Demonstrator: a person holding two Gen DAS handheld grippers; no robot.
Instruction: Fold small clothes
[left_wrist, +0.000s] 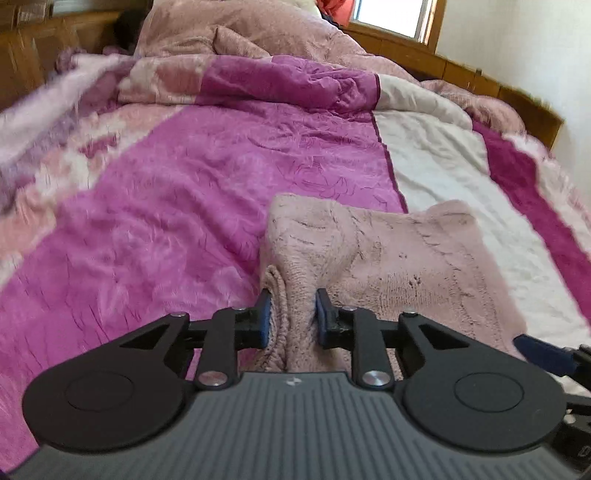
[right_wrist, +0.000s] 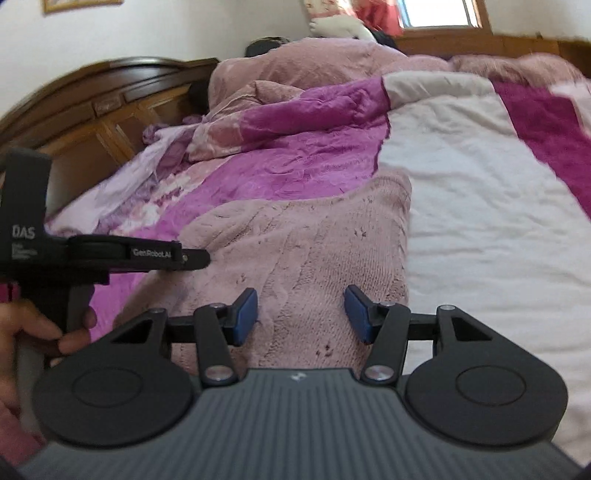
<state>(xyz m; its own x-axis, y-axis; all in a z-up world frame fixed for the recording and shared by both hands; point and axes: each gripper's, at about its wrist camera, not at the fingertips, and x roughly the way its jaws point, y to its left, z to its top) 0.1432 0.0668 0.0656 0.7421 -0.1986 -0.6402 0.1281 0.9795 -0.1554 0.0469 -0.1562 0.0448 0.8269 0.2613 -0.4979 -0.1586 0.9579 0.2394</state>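
The bed (right_wrist: 480, 206), covered by a magenta, white and pink patterned blanket (left_wrist: 184, 206), offers broad flat room ahead and to the right; it is bounded by the wooden headboard (right_wrist: 92, 110) on the left in the right wrist view, a heaped pink quilt (left_wrist: 240, 33) at the far end, and a wooden side rail (left_wrist: 480, 77) under the window. The task item, a pink knitted garment (right_wrist: 306, 236), lies on the blanket at the near edge, straddling the magenta and white panels, its far edge raised and slightly curled. The left gripper (left_wrist: 291, 314) is clamped narrowly on a bunched fold of the garment's near left portion, both blue pads pressing into the knit. The right gripper (right_wrist: 301, 314) hovers over the near right portion with jaws at a middling spread, pads clear of the fabric, holding nothing. Judgement: the step in hand is taking a matching second hold; the right gripper should close on the near edge level with the left, so the fold lifts evenly. The knit looks soft and stretchy; uneven pull may skew it. Carry the fold forward over the open blanket, short of the quilt.
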